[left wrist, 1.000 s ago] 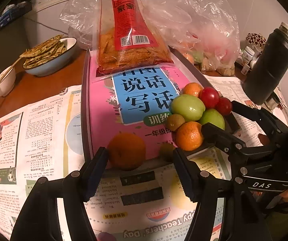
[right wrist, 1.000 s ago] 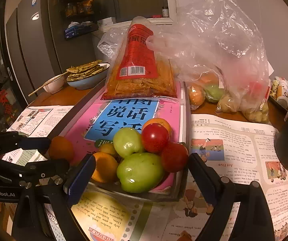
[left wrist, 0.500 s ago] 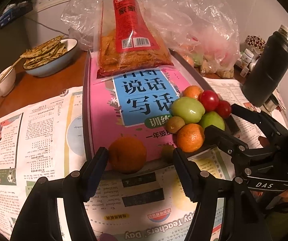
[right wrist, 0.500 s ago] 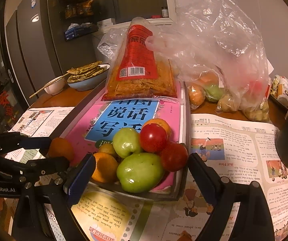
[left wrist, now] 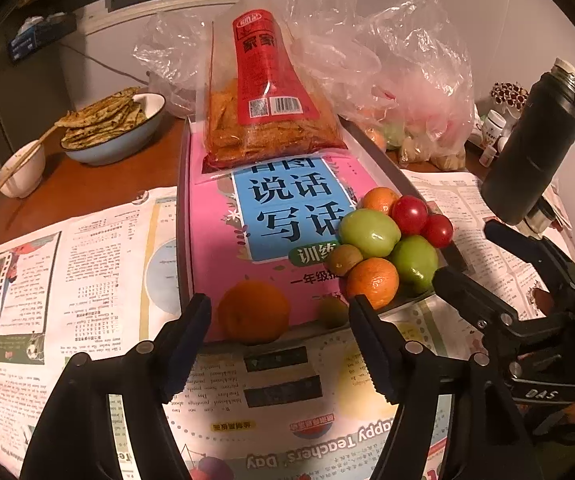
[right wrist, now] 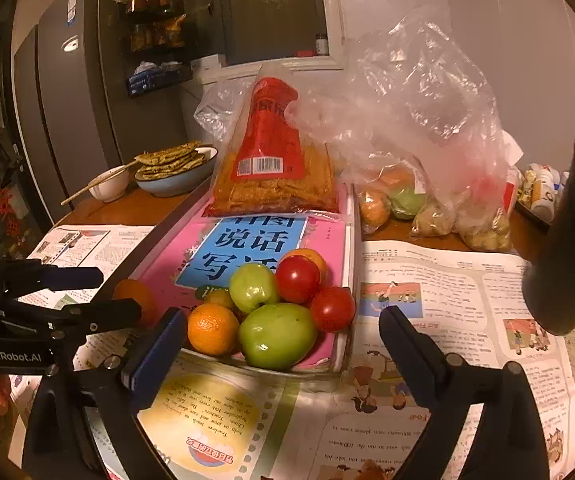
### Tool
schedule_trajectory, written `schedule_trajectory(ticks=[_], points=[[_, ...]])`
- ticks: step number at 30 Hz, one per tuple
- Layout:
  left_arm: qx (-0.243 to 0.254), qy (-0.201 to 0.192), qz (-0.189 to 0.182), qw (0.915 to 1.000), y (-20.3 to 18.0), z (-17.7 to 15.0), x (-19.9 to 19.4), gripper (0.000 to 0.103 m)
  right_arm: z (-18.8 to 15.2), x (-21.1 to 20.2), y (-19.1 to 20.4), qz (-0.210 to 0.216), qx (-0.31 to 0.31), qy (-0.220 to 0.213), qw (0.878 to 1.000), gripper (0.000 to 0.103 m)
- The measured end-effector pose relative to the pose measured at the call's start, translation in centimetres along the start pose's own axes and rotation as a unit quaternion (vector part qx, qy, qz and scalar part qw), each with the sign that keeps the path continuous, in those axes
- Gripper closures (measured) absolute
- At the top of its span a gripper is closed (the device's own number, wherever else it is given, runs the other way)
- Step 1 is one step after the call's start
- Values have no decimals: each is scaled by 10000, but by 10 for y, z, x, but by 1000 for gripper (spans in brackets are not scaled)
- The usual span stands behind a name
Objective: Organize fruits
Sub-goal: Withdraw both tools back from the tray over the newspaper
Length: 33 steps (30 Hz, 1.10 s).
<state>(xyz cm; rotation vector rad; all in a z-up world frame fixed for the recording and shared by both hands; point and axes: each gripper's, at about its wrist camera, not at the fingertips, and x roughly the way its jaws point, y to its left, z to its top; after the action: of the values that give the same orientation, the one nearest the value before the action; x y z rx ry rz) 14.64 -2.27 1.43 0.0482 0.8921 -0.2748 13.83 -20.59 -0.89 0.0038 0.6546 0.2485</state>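
A pile of fruit sits at the near right corner of a tray lined with a pink book: green apples, red tomatoes, an orange and a kiwi. A lone orange and a small green fruit lie at the tray's near edge. My left gripper is open, just short of the lone orange. My right gripper is open, its fingers either side of the pile's front.
A red snack bag lies on the tray's far end. Plastic bags of fruit stand behind. A bowl of flatbread, a small white bowl and a dark flask stand around. Newspaper covers the table.
Both grippers have drawn back and risen slightly; the fruit sits a little lower in each view. No fruit has moved.
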Motion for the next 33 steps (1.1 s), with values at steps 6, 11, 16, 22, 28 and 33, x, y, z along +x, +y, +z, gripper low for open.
schedule_trajectory(ticks=[6,11,16,22,28,33], points=[[14,-100,52,9999,-5,-3,-10,27,2,-16,1,-33,46,-191,9998,1],[-32,-214,76,9997,-7,-5,-22,27,5,-30,3,-46,49,-329,9994,1],[-157,-313,168,9992,-7,-14,-35,27,5,-48,5,-18,91,-457,9989,1],[-293,-368,243,9986,-6,-30,-46,27,-4,-66,9,-26,136,-477,9988,1],[-354,-350,349,9982,-9,-52,-51,27,-22,-77,16,-36,176,-375,9991,1],[-254,-316,447,9982,-16,-70,-54,27,-38,-82,26,-151,93,-288,9994,1]])
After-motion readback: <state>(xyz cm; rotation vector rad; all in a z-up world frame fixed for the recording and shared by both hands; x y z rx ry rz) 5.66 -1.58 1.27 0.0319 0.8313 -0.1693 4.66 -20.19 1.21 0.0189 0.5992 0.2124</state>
